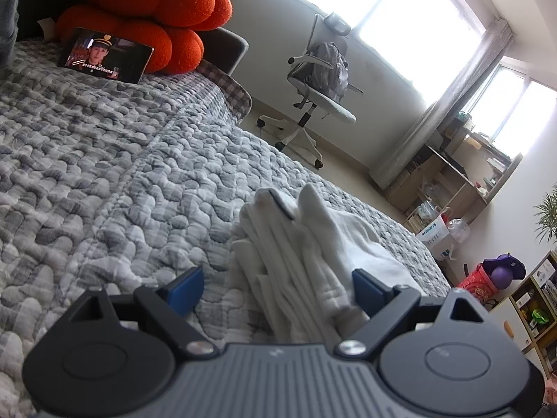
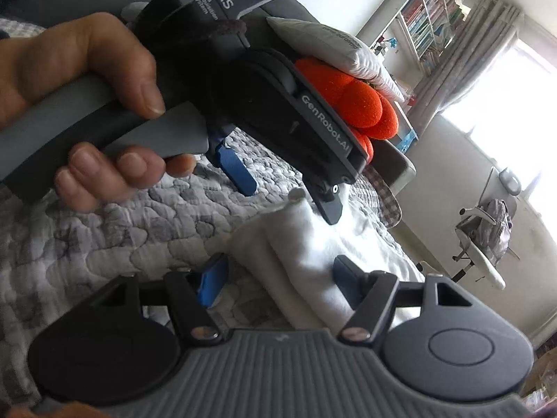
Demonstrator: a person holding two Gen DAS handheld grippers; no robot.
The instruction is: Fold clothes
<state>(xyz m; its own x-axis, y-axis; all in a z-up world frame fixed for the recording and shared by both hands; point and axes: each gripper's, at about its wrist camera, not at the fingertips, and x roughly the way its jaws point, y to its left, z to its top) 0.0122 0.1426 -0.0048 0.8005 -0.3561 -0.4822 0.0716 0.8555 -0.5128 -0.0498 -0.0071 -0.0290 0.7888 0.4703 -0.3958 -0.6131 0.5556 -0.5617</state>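
Left gripper (image 1: 275,294): jaws spread wide, grasping nothing, blue pads either side of the near end of the white garment (image 1: 306,264). Right gripper (image 2: 278,287): also released, pads apart, the cloth lying between them but not pinched.

The garment sits bunched in long pleats on the grey quilt (image 1: 104,174), near the bed's right edge, one end poking up. It could be a half-made fold or a bundle set down loose; the pictures fit either.

Risks, as a judgement: a bite on this bundle could take only the top layers, so the rest sags out. Pads could also snag the quilt beneath. The two tools sit close together, so a clash is possible. The bed edge is near, and a tug that way could drag cloth off.

The right view shows the hand (image 2: 87,104) on the left tool's handle and that tool's finger tips over the garment's far end. The left view shows neither, but gives the pleats, phone (image 1: 106,54), orange cushion (image 1: 156,10) and chair (image 1: 313,76).
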